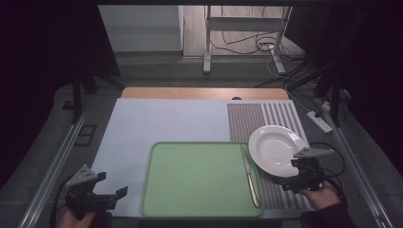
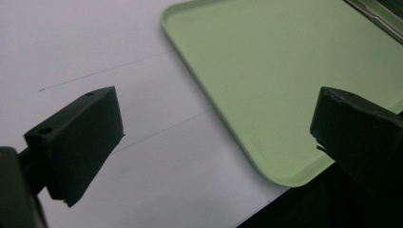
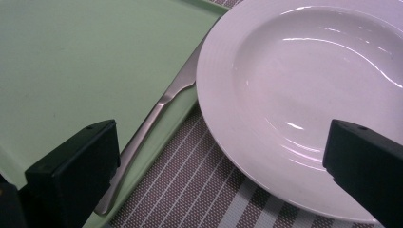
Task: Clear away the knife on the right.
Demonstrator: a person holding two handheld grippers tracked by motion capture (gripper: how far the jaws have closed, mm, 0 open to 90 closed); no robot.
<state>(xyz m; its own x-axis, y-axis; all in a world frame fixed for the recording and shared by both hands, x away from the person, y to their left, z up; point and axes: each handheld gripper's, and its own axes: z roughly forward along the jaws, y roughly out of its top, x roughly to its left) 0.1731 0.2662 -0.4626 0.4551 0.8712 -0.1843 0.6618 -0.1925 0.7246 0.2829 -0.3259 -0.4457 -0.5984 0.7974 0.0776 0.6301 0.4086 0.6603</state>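
Plate (image 1: 275,149) on the striped placemat (image 1: 266,121), knife (image 1: 250,176) along the tray's right rim, both grippers spread wide.

White and empty, the plate sits at the right of the table, resting on the brown-and-white striped placemat, its left edge just beside the green tray (image 1: 199,178). In the right gripper view the plate (image 3: 304,95) reaches over the knife's tip, and the knife (image 3: 157,123) lies along the tray's (image 3: 71,71) right rim. The right gripper (image 1: 304,173) is held by a hand (image 1: 321,194) at the plate's near edge, jaws wide apart and gripping nothing. The left gripper (image 1: 102,190) hovers at the near left corner over the pale blue mat (image 1: 161,121), jaws likewise apart and empty, pointing toward the tray's (image 2: 285,71) near left corner. Beyond the mats a strip of wooden tabletop (image 1: 204,92) shows.
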